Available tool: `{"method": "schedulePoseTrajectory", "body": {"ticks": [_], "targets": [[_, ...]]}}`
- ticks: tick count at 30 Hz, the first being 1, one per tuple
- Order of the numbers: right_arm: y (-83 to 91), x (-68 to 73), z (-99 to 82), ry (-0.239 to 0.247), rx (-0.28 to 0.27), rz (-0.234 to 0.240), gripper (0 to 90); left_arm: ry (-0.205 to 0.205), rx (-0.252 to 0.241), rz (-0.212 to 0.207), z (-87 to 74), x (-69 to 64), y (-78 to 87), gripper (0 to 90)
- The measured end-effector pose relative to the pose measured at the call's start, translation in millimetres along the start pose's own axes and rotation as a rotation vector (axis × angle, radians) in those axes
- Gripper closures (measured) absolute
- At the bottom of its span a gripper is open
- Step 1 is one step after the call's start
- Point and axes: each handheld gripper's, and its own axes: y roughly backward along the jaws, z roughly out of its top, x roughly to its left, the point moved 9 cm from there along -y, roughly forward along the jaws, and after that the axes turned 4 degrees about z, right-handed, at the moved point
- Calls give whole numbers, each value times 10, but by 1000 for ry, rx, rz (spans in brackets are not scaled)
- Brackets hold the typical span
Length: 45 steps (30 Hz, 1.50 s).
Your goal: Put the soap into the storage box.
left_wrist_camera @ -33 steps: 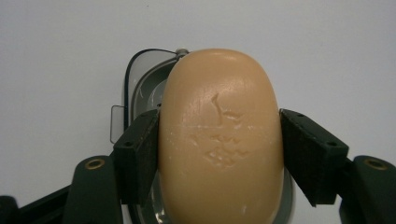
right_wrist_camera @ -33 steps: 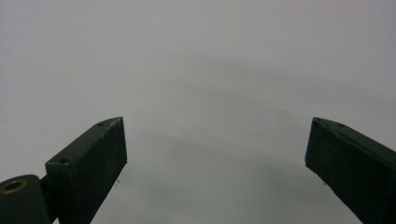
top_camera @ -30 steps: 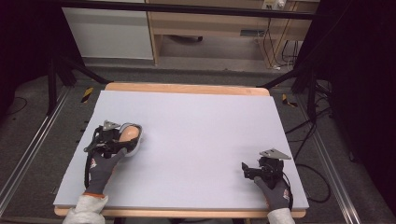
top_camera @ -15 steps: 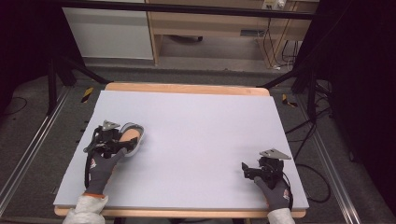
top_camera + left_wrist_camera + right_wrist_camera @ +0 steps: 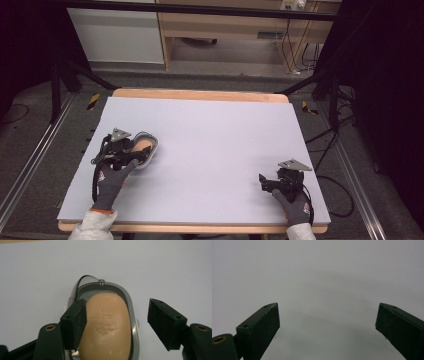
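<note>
Pale mat covers the wooden table; left gripper gapes over soap in its metal dish, right gripper wide apart, empty, well right of the dish.

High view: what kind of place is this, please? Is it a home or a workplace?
Probably a lab or recording workspace, not a home. A plain table with a pale cover stands inside a dark metal frame, loose cables trail on the floor, and a person works a hand-held left gripper there.
</note>
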Motion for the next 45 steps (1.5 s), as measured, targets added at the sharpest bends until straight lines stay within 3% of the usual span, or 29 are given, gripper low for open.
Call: {"method": "schedulePoseTrajectory", "body": {"ticks": [10,20,28,38,41,45], "targets": [[17,-25,-4,-4,-3,-6,56,-3,-37,-44,29,-110,175,318],[27,-62,-6,-12,-5,-16,56,-15,-14,-79,-216,-130,285,315],[37,-133,-22,-22,-3,-34,56,-20,22,-65,-536,-59,300,282],[55,-192,-43,-25,-2,-47,56,-21,50,-44,-756,26,368,263],[57,-206,-49,-30,-1,-51,56,-30,70,-14,-835,108,377,260],[57,-228,-55,-29,0,-57,56,-10,87,14,-911,229,365,256]]}}
